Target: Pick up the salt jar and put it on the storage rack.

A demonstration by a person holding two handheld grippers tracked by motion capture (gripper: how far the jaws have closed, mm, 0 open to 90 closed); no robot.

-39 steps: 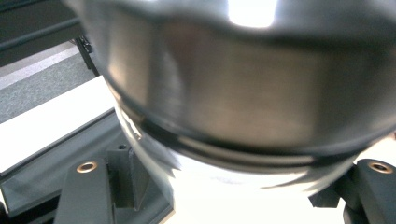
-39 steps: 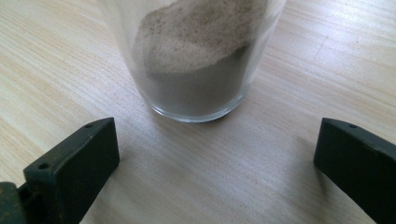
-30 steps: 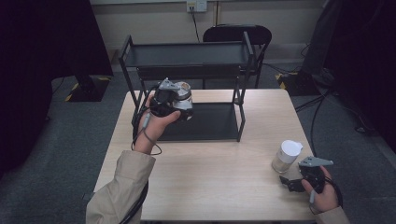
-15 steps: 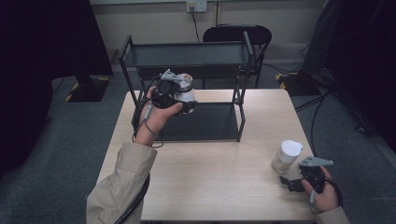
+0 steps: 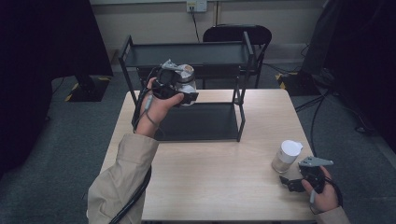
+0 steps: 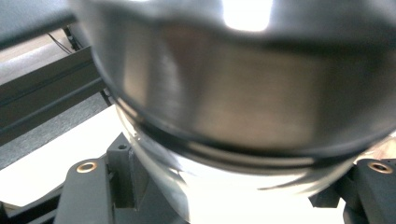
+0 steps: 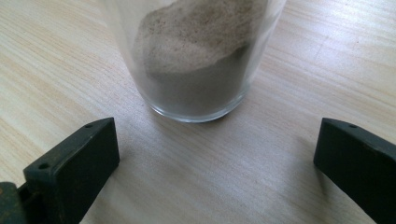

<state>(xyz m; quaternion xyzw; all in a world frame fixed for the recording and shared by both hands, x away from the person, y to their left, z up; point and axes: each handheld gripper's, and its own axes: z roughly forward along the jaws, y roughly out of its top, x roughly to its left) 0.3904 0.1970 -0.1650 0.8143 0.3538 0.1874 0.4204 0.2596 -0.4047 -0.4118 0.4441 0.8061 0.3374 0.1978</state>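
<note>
Left gripper (image 5: 184, 91) around lidded jar (image 5: 187, 77)

The left forearm, in a tan sleeve, reaches from the near edge toward the far left, wrist raised above the bench. Its hand (image 5: 156, 100) carries the left claw (image 5: 187, 88) held aloft, jaws clamped tight on what it holds, cable looping below the wrist. The right hand (image 5: 322, 191) rests low at the near right corner, its right claw (image 5: 288, 181) pointing left, jaws spread wide apart.
</note>
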